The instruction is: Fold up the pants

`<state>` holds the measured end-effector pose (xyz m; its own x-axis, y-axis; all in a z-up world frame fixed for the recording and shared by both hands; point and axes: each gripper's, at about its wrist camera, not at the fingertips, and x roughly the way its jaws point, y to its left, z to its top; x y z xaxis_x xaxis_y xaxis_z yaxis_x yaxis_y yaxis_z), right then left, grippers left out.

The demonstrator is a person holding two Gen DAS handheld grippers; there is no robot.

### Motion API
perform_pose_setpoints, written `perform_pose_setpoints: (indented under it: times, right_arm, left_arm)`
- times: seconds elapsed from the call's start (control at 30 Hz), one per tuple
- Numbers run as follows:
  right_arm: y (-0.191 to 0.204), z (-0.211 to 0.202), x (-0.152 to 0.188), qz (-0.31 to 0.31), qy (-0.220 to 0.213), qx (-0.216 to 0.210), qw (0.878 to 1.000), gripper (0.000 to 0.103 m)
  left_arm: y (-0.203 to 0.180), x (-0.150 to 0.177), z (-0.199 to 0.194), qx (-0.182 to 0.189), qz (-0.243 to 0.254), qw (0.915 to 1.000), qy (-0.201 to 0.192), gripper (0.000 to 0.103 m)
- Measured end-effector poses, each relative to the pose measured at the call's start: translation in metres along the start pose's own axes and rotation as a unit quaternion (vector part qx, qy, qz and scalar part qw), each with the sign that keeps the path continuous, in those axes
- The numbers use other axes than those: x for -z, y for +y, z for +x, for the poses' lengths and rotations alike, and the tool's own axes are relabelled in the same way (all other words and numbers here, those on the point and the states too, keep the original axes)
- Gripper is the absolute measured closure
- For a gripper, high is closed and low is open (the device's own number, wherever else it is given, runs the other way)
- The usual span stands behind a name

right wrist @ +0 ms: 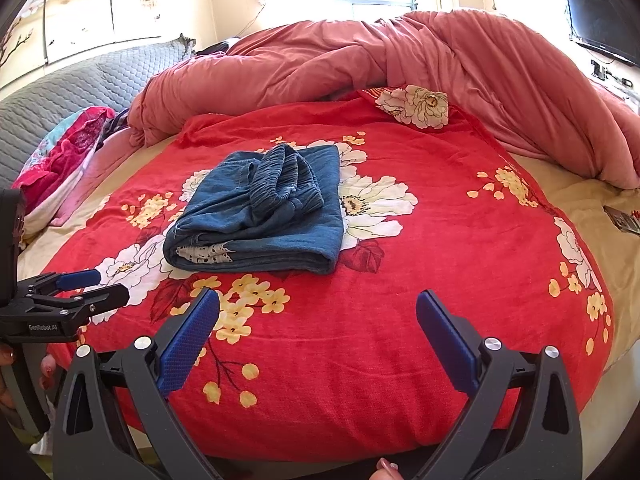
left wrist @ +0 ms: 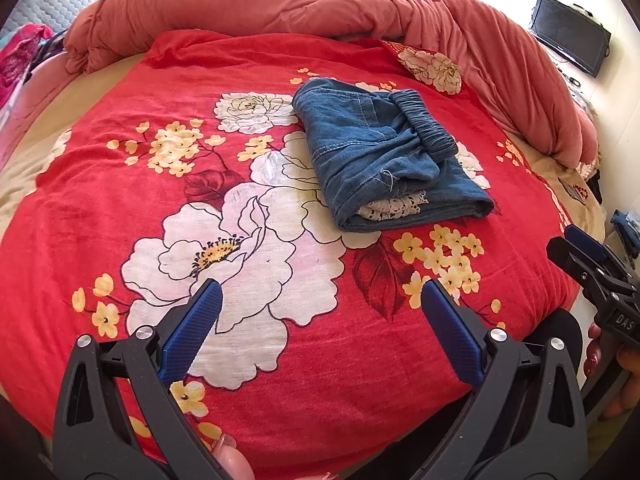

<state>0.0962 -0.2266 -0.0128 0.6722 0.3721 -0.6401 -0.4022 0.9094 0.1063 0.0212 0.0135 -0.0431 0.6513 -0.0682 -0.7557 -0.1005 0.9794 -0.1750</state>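
The blue denim pants (left wrist: 384,156) lie folded into a compact bundle on the red floral blanket (left wrist: 240,184), elastic waistband on top and a bit of white lace showing at the near edge. They also show in the right wrist view (right wrist: 264,216). My left gripper (left wrist: 320,292) is open and empty, held back from the pants over the blanket's near part. My right gripper (right wrist: 318,300) is open and empty, also short of the pants. Each gripper appears in the other's view: the right one at the right edge (left wrist: 580,256), the left one at the left edge (right wrist: 92,286).
A rumpled pink duvet (right wrist: 400,60) is heaped along the bed's far side and right. A bright pink cloth (right wrist: 60,160) lies at the left by a grey quilted headboard (right wrist: 80,88). A dark screen (left wrist: 570,34) stands at the far right. The bed's near edge is just below the grippers.
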Motion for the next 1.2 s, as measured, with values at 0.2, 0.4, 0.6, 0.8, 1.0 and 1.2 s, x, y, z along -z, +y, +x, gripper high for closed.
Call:
perform_pose_setpoints:
  times: [0.2,0.4,0.6,0.8,1.0,1.2]
  right_arm:
    - [-0.001,0.002,-0.001,0.003,0.002,0.004,1.000,0.005]
    - [-0.002,0.007,0.000,0.007,0.009,0.009,1.000,0.005]
    - [-0.006,0.013,0.001,0.012,0.017,0.010,1.000,0.005]
    - [-0.022,0.027,-0.004,0.021,0.029,0.022,0.999,0.005]
    - [-0.079,0.046,-0.027,0.045,0.035,0.070,0.996,0.005]
    - [-0.196,0.076,-0.065,0.092,0.058,0.185,0.977,0.005]
  left_arm:
    - [-0.001,0.000,-0.004,0.001,0.002,1.0000,-0.005,0.009]
    - [-0.001,0.000,-0.006,0.004,0.011,0.9999,-0.003,0.009]
    - [0.003,-0.001,-0.006,0.004,0.008,1.0000,0.002,0.009]
    - [0.019,-0.007,-0.001,-0.032,-0.008,0.9994,-0.001,0.009]
    - [0.077,-0.043,0.018,-0.100,-0.048,0.9938,-0.005,0.009]
    - [0.174,-0.094,0.073,-0.209,-0.108,0.9714,0.026,0.009]
